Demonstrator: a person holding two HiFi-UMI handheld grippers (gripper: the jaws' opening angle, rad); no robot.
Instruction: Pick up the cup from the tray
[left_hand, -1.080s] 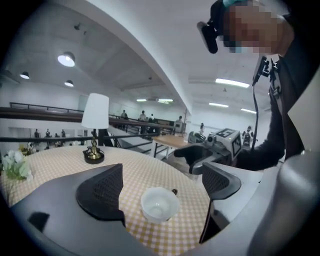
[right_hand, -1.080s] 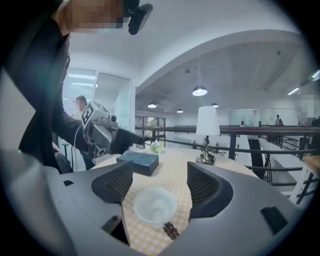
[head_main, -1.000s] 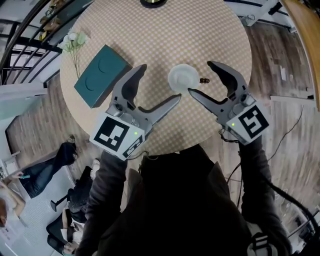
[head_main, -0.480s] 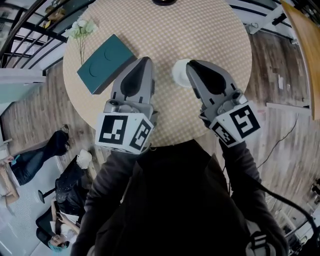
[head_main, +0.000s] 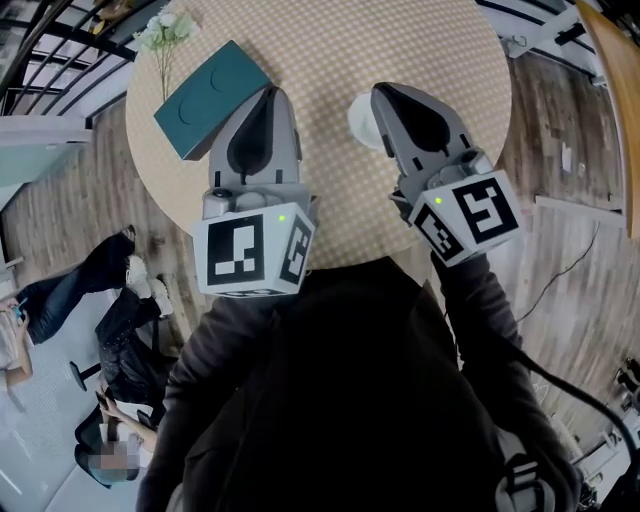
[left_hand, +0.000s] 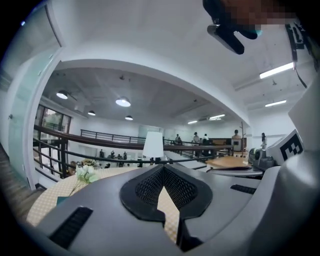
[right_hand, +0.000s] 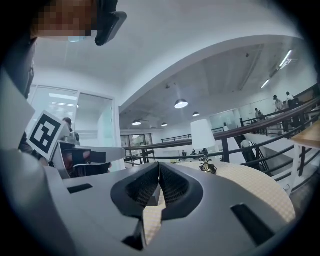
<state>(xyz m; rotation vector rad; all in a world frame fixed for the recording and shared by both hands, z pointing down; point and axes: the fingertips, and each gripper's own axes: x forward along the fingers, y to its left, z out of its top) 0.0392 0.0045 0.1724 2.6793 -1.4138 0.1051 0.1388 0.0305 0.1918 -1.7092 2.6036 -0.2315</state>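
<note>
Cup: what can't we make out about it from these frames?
- Head view: the right hand-held gripper covers the right part of the cup.
- Head view: the table has its far edge cut off by the frame top.
- Right gripper view: a small dark item near the cup is too small to identify.
- Tray: none shows in any view.

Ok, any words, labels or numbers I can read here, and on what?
None can be read.
The left gripper and right gripper: black-and-white square marker patterns only, no letters.
The teal box and white cup: no print visible.
</note>
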